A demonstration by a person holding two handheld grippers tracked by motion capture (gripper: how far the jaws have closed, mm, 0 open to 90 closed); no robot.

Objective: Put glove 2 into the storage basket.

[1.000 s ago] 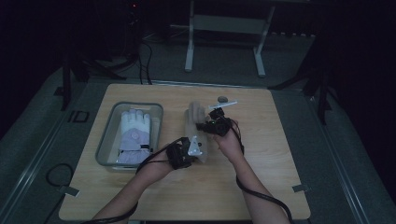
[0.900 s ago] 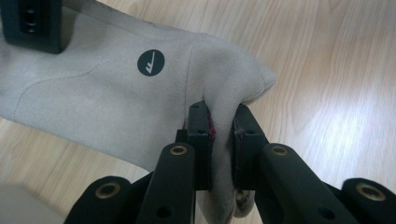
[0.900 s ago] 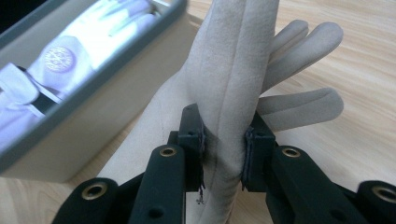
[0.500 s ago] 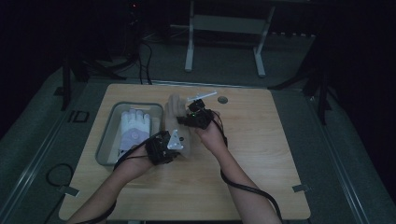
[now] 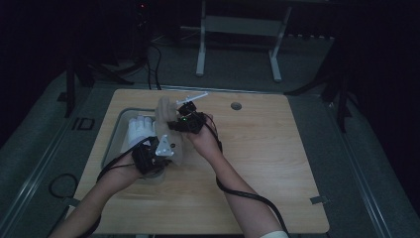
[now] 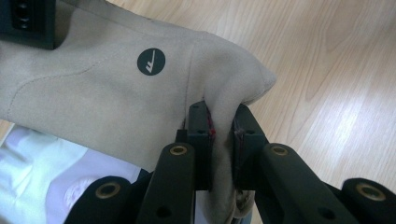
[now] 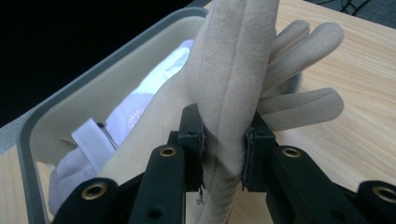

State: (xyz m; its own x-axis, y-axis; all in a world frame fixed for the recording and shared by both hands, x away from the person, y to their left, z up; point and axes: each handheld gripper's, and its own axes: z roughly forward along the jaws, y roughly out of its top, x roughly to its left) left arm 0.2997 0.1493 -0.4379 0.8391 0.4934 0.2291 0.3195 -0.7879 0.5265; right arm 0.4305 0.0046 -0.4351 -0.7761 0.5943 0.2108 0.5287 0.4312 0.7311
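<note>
Two black hand-held grippers are clamped on one soft beige suede-like glove (image 5: 168, 130), which hangs stretched between them above the left part of the light wooden table (image 5: 257, 163). The left gripper (image 6: 223, 126) has its jaws pinched together on a fold of the glove near the cuff end; in the left gripper view the fabric bulges out above the jaws, and a small dark round logo (image 6: 151, 61) sits on the cloth just up and to the left. In the high view that gripper (image 5: 157, 153) is low, close to the near edge of a grey rectangular plastic bin (image 5: 113, 134), with the person's left hand (image 5: 130, 168) wrapped around it. The right gripper (image 7: 223, 133) is squeezed on the glove further along, near where the fingers begin; in its own view the beige glove fingers (image 7: 303, 70) splay out to the right above the jaws, held off the table. From above, this right gripper (image 5: 185, 119) is a bit farther up the table, with the person's right hand (image 5: 204, 139) behind it. The glove lies partly over the bin's right rim. Inside the bin rests a white glove (image 5: 138, 130), touching the bin's floor, with a pale lilac patch visible in the gripper views.
</note>
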